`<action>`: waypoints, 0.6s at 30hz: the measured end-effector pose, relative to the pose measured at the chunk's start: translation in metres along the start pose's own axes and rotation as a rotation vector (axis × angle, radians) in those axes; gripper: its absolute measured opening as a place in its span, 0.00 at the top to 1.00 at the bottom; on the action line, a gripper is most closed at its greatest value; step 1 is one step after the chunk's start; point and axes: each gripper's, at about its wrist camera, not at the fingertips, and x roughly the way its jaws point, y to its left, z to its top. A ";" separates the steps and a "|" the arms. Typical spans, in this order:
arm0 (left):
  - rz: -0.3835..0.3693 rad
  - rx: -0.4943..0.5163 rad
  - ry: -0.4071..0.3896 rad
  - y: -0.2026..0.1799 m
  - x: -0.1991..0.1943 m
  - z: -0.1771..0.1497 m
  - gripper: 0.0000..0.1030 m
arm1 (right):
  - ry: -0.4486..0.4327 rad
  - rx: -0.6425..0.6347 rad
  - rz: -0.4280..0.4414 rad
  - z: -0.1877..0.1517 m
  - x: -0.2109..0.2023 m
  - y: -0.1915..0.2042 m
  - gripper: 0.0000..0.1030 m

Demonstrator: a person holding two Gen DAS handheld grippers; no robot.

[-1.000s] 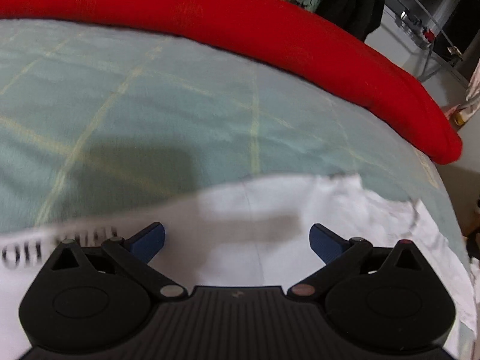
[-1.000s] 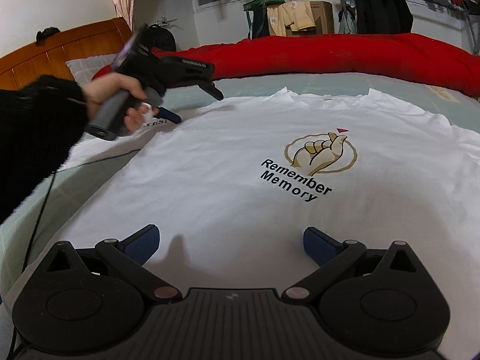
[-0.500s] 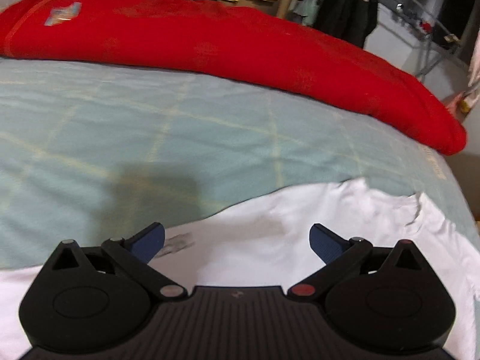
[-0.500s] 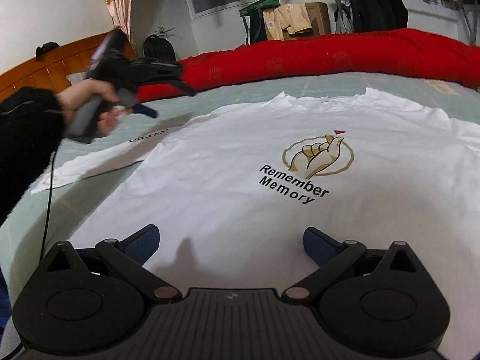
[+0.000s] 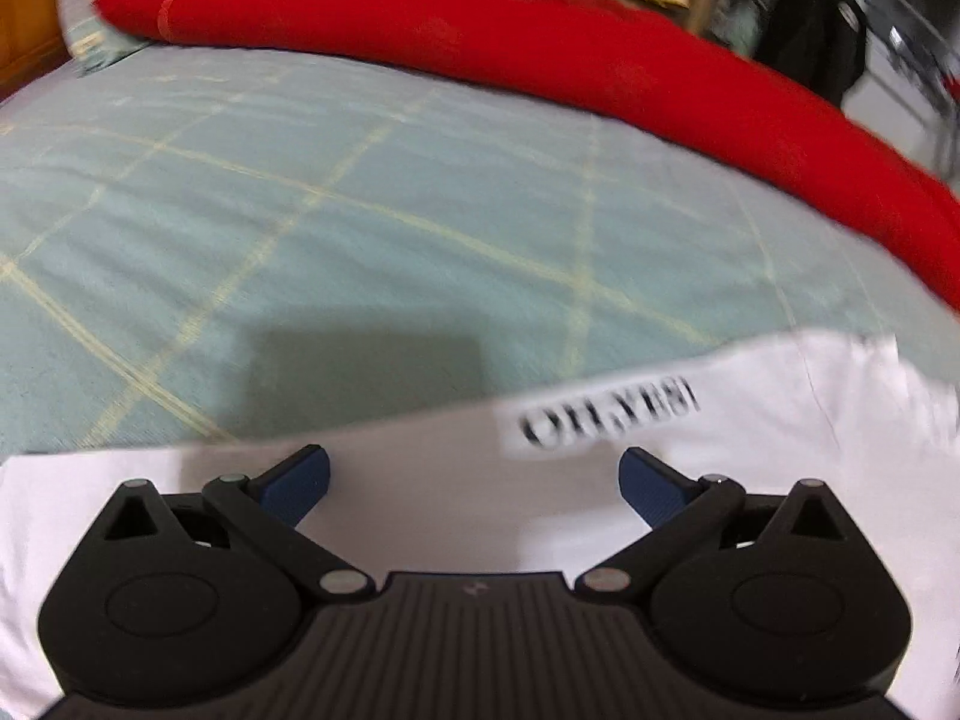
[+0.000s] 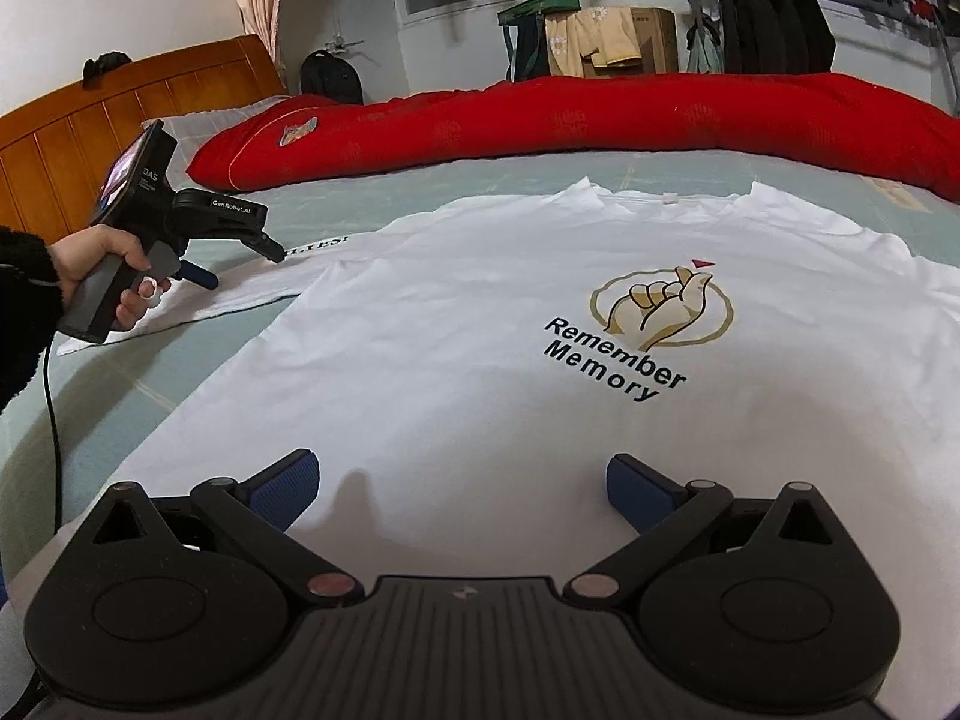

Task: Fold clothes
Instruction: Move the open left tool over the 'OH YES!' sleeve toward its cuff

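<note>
Shirt (image 6: 450, 360) lies under both wide-open tools, left (image 5: 474, 480) seemingly over sleeve (image 5: 600, 456).

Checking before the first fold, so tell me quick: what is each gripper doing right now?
Left gripper: open, holding nothing, over the white T-shirt sleeve.
Right gripper: open, holding nothing, over the shirt's bottom edge.
</note>
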 end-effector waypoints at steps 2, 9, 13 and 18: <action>-0.005 -0.057 -0.014 0.009 -0.008 0.006 0.01 | 0.001 -0.004 -0.001 0.000 0.000 0.000 0.00; -0.019 -0.051 -0.035 0.029 -0.046 -0.010 0.01 | -0.002 0.019 0.017 0.000 -0.004 -0.002 0.00; 0.016 -0.078 -0.018 0.049 -0.045 -0.023 0.01 | -0.006 0.041 0.029 0.000 -0.004 -0.004 0.00; 0.060 -0.124 -0.054 0.075 -0.029 -0.018 0.01 | -0.009 0.027 0.017 0.000 -0.001 -0.002 0.00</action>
